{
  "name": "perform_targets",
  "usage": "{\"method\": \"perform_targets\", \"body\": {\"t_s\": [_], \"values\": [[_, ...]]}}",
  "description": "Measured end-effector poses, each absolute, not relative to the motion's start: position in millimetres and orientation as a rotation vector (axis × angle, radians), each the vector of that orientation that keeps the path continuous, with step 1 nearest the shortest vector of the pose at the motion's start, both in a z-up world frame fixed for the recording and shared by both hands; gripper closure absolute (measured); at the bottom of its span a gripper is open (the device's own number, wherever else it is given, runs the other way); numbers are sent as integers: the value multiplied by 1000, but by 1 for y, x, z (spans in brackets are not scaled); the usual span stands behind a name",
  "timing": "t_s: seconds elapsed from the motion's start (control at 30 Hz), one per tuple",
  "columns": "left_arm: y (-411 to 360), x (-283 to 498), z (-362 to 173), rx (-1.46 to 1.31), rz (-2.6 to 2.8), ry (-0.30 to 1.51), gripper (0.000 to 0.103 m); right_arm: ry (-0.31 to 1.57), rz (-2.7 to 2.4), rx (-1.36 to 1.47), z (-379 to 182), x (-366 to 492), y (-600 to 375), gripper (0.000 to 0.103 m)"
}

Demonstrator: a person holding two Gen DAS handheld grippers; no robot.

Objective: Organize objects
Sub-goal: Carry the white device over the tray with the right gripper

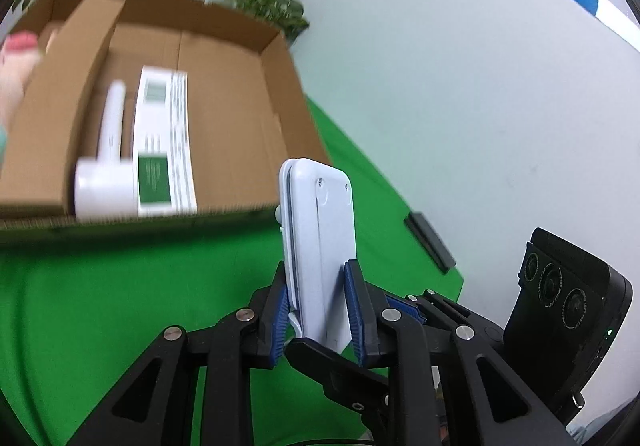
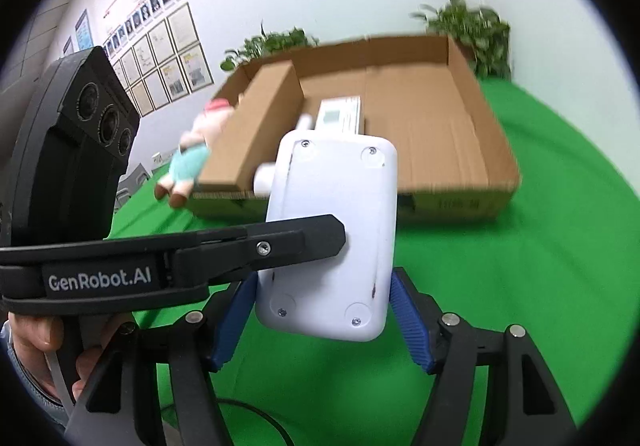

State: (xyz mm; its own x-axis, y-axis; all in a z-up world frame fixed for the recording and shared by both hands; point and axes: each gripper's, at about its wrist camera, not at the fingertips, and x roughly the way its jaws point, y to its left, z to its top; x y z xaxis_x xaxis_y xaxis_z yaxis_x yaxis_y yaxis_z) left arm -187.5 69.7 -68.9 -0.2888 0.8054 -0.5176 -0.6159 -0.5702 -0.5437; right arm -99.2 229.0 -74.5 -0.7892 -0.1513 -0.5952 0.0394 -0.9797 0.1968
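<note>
A white flat device [image 1: 320, 230] with rounded corners, screws and round feet on its back hangs above the green cloth [image 1: 120, 306]. My left gripper [image 1: 320, 278] is shut on it, one blue pad on each broad face. In the right wrist view the same device [image 2: 332, 230] shows its back. There my right gripper [image 2: 324, 278] has its blue pads against the two side edges, while a left finger [image 2: 280, 242] crosses the device from the left. Beyond stands an open cardboard box [image 2: 492, 149].
In the box [image 1: 248, 117] lie a brown carton [image 1: 60, 105], a white handheld appliance [image 1: 106, 165] and a white-and-green package [image 1: 164, 141]. A plush doll [image 2: 188, 157] leans on the box's left side. A black bar [image 1: 430, 242] lies on the cloth. Plants [image 2: 468, 29] stand behind.
</note>
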Motion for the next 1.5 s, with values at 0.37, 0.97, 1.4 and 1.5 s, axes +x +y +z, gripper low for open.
{"method": "perform_targets", "body": {"t_s": [0.37,0.97,1.4,1.5], "values": [[112,-220,8,-789,2077,-164,81,-153,-2909,795,-13,-138,236,38],[159,-331,-30,-1037,2109,-128,82,-322,-2673,1013,-40,-240,286,38],[185,-375,-107,-1283,2043,-129,82,-441,-2503,1335,-103,-276,309,38],[186,-382,-116,-1315,2025,-144,82,-440,-2492,1387,-110,-279,308,38]]}}
